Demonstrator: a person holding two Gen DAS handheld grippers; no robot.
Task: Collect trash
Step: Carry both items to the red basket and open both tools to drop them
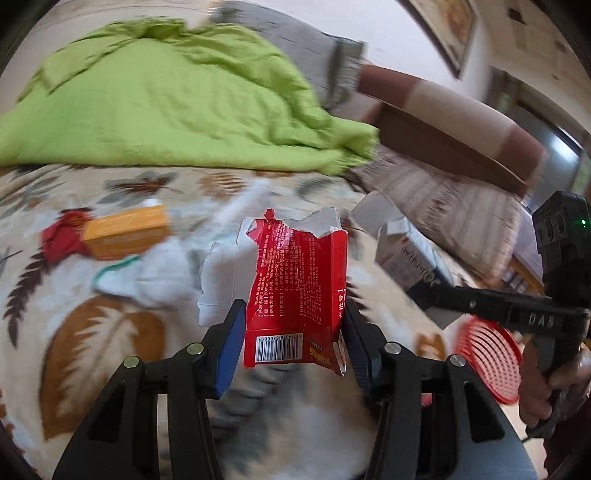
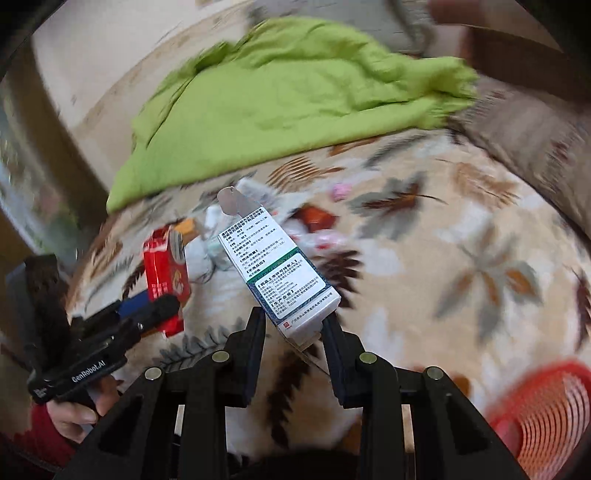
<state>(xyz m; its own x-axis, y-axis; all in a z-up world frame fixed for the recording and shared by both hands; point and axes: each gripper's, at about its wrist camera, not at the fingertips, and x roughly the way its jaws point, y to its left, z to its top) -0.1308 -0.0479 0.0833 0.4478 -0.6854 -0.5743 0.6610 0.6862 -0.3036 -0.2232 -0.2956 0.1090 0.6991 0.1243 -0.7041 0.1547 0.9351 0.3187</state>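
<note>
Red torn carton [image 1: 295, 291] pinched in left gripper [image 1: 294, 334], white medicine box [image 2: 277, 273] clamped in right gripper [image 2: 294, 330], leaf-print blanket [image 2: 443, 258] below, red basket [image 2: 546, 417] possibly mesh, blurred.

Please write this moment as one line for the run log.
left gripper: holds torn red box | right gripper: holds white-green medicine box | red basket: near right | more trash on blanket

A home, likely a bedroom: leaf-print blanket [image 2: 424, 240], green quilt [image 1: 177, 99], framed picture [image 1: 447, 29].
</note>
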